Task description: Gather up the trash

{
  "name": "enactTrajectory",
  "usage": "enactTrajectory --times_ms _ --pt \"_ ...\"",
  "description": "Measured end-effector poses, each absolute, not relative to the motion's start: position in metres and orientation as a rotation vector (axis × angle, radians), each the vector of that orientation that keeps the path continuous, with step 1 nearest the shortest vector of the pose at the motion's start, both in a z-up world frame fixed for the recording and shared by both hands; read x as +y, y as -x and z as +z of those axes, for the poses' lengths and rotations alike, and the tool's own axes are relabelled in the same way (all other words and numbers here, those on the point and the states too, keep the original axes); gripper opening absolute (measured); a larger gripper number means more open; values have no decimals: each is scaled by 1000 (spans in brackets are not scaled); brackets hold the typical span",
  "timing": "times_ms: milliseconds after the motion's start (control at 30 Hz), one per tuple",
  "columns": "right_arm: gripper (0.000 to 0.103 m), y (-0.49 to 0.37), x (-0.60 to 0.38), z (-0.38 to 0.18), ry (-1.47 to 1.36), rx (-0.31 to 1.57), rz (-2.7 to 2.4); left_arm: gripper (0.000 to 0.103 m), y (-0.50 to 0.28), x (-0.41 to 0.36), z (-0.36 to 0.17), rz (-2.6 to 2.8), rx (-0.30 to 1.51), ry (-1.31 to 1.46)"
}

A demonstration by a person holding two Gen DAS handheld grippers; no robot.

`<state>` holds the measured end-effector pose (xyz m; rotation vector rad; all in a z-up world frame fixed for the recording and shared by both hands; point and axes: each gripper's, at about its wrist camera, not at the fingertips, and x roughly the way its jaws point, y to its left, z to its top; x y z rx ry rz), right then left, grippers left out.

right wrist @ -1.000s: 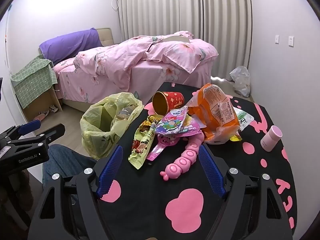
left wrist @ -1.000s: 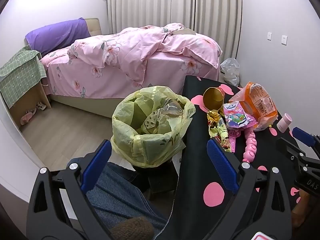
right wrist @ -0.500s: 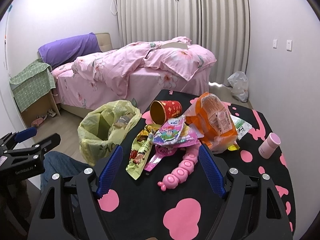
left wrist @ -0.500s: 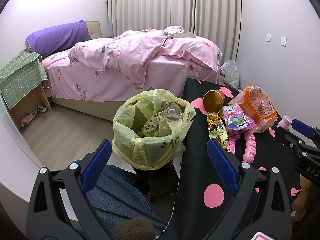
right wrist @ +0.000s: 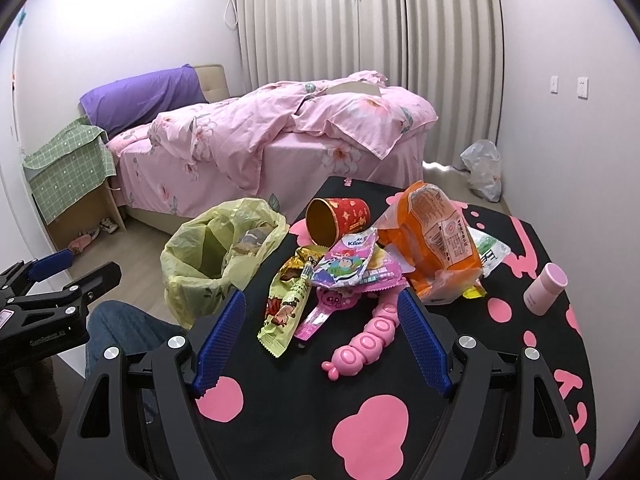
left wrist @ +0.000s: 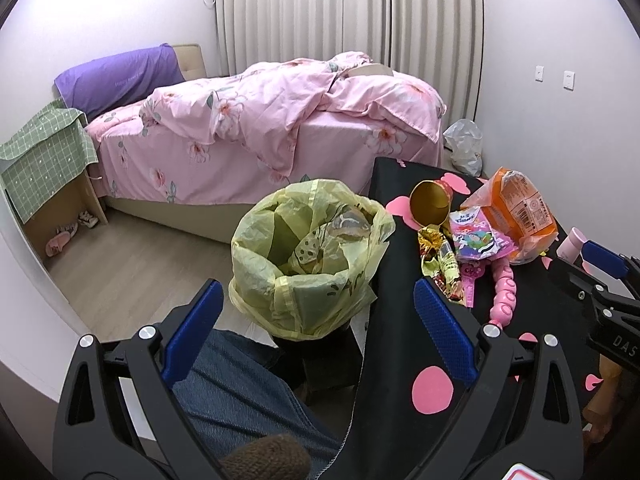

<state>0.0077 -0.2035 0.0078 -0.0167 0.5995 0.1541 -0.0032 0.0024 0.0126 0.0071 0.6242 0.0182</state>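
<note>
Wrappers sit crumpled inside the yellow-lined bin (left wrist: 308, 256) beside the table (right wrist: 400, 432); the tipped paper cup (right wrist: 338, 220) looks empty. Left gripper (left wrist: 316, 324) and right gripper (right wrist: 320, 340) both gape wide, holding nothing.

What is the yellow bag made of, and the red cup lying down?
Yellow bag: thin, see-through plastic film, judging by its crinkles and soft sheen. Red cup: likely printed paper or card, with a shiny gold lining visible inside.
</note>
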Motion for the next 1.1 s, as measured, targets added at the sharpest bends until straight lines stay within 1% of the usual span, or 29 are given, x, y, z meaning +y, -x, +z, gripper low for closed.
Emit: enactTrajectory --times_ms 1100 --pt "75 -10 -202 3 17 614 164 92 0 7 4 29 643 -1"
